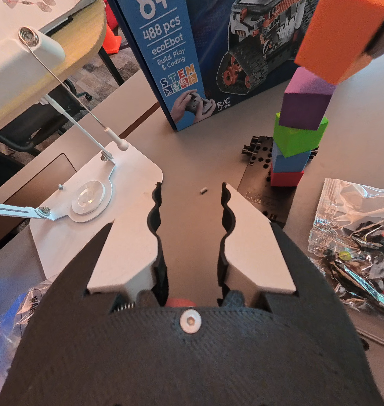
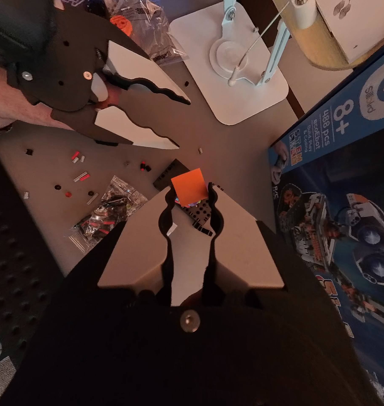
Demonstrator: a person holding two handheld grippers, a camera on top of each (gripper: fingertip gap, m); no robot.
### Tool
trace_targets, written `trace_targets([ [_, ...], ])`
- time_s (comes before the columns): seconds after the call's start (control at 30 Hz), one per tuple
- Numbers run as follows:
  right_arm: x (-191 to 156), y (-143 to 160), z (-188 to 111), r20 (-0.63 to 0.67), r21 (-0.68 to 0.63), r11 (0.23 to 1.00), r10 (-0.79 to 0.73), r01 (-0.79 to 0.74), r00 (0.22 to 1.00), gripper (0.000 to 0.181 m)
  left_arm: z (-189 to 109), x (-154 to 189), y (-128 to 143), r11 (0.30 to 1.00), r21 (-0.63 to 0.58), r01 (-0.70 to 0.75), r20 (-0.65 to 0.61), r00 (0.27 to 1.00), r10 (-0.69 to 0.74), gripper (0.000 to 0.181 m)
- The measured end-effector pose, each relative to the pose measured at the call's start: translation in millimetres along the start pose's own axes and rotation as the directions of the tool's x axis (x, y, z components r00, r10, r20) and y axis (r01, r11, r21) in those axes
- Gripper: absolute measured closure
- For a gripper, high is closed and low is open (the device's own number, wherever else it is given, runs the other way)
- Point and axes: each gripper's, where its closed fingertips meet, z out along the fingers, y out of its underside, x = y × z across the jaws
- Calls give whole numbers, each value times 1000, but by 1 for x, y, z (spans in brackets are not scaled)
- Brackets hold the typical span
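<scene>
A stack of foam blocks stands on a black perforated plate (image 1: pixel 266 197): red (image 1: pixel 285 178) at the bottom, then blue (image 1: pixel 290 162), green (image 1: pixel 298 138) and purple (image 1: pixel 305 105). My right gripper (image 2: pixel 190 187) is shut on an orange block (image 2: pixel 190 186) and holds it directly over the stack. It also shows in the left wrist view (image 1: pixel 340 39), above the purple block; I cannot tell whether they touch. My left gripper (image 1: pixel 191 186) is open and empty, low over the table left of the stack, near a tiny grey piece (image 1: pixel 203 190).
A tall blue toy box (image 1: pixel 175 66) stands behind the stack. A white lamp base (image 1: pixel 94 208) lies to the left. A clear bag of parts (image 1: pixel 358 241) lies to the right of the stack. Small loose parts (image 2: pixel 81 175) are scattered on the table. The grippers' ends are close to 12 centimetres from one another. The tiny grey piece (image 1: pixel 203 190) lies some 8 centimetres from my left tips, 15 centimetres from my right tips.
</scene>
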Motion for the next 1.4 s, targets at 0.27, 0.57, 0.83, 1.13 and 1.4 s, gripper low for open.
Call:
trace_targets([
  [0.27, 9, 9, 11, -17, -83, 996, 19, -20, 1000, 143, 1, 2, 0, 1000, -1, -3, -6, 1000, 3, 128],
  [0.57, 11, 21, -35, -120, -5, 1000, 1, -2, 993, 135, 1, 0, 1, 1000, -2, 1, 0, 1000, -1, 128],
  [0.83, 17, 182, -92, -239, -166, 967, 152, -194, 959, 137, 3, 6, 1, 1000, -9, -10, -10, 1000, 10, 128],
  [1.13, -13, 308, -89, -197, -317, 886, 288, -339, 937, 134, 7, 7, 7, 1000, -25, -2, -14, 1000, 1, 128],
  [1.4, -6, 289, -82, -163, -211, 911, 325, -354, 932, 152, 7, 6, 8, 1000, -27, -1, -10, 1000, 1, 128],
])
